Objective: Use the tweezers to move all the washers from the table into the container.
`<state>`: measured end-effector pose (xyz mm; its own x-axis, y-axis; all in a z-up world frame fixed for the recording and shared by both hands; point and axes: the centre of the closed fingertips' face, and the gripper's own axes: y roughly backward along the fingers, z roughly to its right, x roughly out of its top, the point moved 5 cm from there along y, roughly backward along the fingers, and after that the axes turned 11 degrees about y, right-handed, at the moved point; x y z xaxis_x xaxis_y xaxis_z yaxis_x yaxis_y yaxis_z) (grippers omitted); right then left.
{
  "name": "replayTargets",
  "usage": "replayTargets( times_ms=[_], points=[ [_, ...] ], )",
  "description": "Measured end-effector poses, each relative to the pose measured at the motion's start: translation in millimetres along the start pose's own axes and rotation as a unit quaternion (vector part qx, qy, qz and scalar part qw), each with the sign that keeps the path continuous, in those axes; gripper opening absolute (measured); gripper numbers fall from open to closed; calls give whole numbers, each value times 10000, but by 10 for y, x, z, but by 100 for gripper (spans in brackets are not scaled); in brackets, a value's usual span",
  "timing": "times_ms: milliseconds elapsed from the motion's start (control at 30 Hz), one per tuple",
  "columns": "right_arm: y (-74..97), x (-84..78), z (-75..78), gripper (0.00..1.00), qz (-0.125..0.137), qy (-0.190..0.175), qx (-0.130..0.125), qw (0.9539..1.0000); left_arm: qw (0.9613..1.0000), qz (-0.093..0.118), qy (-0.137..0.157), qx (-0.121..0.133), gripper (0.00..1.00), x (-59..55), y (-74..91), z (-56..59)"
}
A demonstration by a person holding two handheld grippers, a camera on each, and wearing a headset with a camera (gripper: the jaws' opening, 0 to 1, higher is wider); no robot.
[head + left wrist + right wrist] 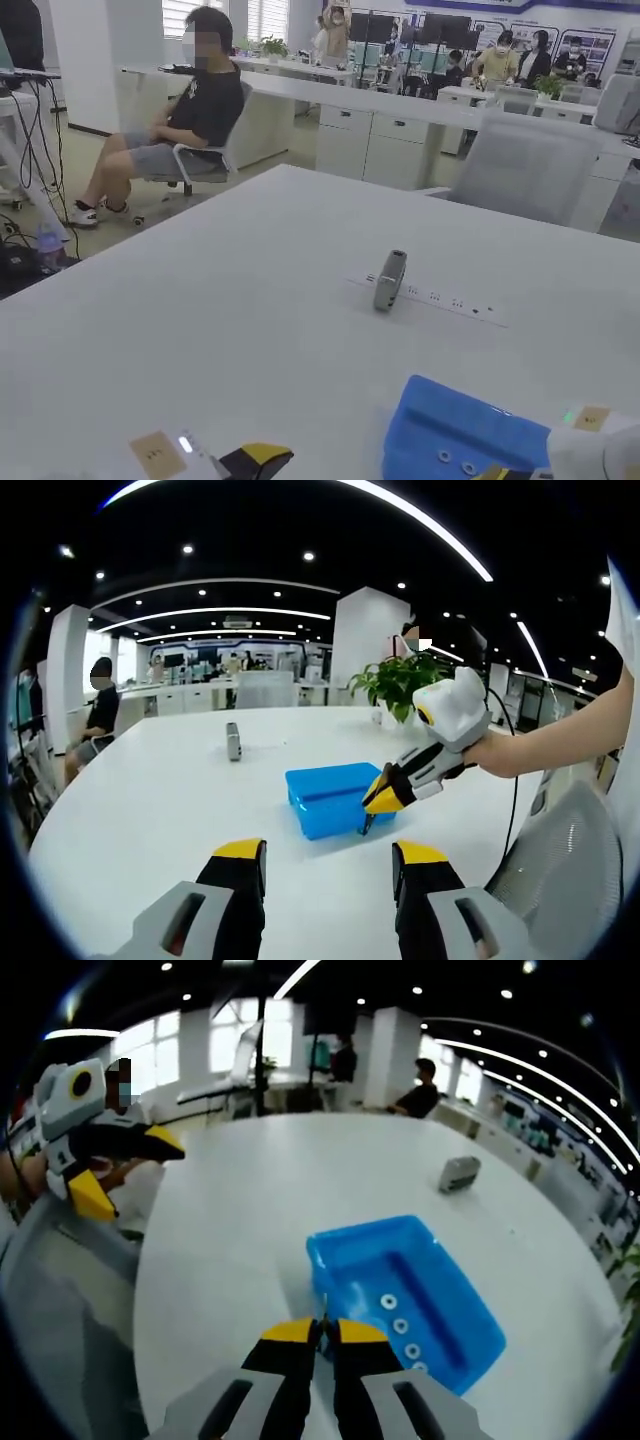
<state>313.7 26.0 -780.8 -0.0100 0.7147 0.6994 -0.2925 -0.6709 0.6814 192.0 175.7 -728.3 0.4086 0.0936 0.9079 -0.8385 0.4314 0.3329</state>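
**While the tweezers hang at the container's near edge, we weigh the release**

Because the right claw [320, 1333] is pinched almost closed on the thin tweezers [325, 1310], the grip is what we must mind. The tips point down at the near rim of the blue container [340, 1265], and we cannot tell whether they carry a washer. If they do, we judge it best to bring the tips further in over the container's floor before easing the pinch, so nothing skips off the rim. Four washers [400, 1326] lie in a row inside. The left claw [330, 852] stands wide and holds nothing, well off to the side. It could steady the container if it slides.

Every washer we can make out lies in the container, so the task looks close to finished, though the smooth white table [250, 330] could easily hide small rings. Further out a power strip [440, 298] lies flat with a small grey box [389, 280] standing on it. Beyond are a grey chair [525, 165], a seated person [190, 110] and an open office with more people.
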Motion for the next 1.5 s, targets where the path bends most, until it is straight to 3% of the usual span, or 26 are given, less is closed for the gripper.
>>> replayTargets(
  times_ms=[233,400,433,600,800,1233,1500],
  points=[
    [-19,-3,-13,3,-59,97,23,9999,10000,-12,-14,-14,49,-3,-2,3],
    [-2,15,-59,3,296,-805,300,9959,10000,0,0,1,49,-1,1,-4],
    [5,-3,-64,3,300,-833,324,9955,10000,9,1,6,49,0,2,-6],
    [43,4,-134,3,199,-457,350,9981,10000,7,-12,1,49,-1,2,-5],
    [43,21,-151,2,178,-324,381,9986,10000,21,0,-1,49,0,4,-6],
    [192,492,-28,2,882,-378,382,9947,10000,40,12,3,49,3,4,-9],
    [184,596,186,2,983,-372,219,9942,10000,46,13,-5,49,3,7,-7]
  ],
)
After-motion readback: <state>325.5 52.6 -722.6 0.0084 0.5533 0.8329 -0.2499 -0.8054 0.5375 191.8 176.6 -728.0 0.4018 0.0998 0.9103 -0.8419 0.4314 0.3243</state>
